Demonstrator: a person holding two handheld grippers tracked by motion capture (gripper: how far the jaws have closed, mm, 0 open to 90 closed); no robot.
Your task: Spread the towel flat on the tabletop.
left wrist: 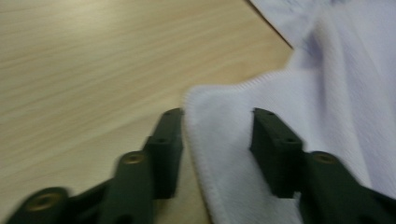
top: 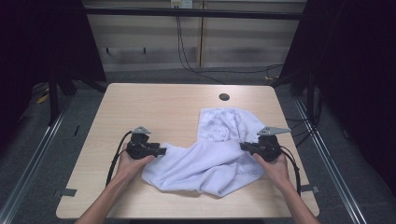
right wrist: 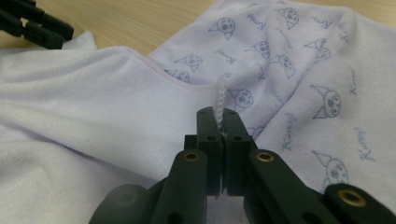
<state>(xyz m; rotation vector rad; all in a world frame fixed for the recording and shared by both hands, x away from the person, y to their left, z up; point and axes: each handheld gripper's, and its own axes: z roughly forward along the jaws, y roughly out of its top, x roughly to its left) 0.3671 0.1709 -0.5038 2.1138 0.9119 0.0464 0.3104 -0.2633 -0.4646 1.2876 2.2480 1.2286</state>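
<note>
Left gripper (left wrist: 217, 133): jaws apart, straddling the hemmed corner of the cloth (left wrist: 327, 116), nothing pinched between them. Right gripper (right wrist: 223, 122): jaws clamped tight on a stitched edge of the cloth, a sliver of hem standing up between the tips.

Table (top: 154, 107): light wood, takes up most of the high view; its far and left areas are bare wood.

Cloth (top: 210, 158): pale lilac, rumpled, on the near-right part of the table. Plain side bunches across the near middle between the two tools; the printed side, with small cat-face figures and script, spreads toward the far right. Left corner lies flat on the wood, hem visible.

Left gripper (top: 161, 150) sits at the cloth's left corner, held by the person's left hand (top: 128, 164), near edge of the table, left of centre. Right gripper (top: 243, 147) sits at the cloth's right side, held by the right hand (top: 275, 168). Tools well apart, the cloth spanning between them.

Small dark round grommet (top: 224, 97) in the table top, far side, right of centre, clear of the cloth.
</note>
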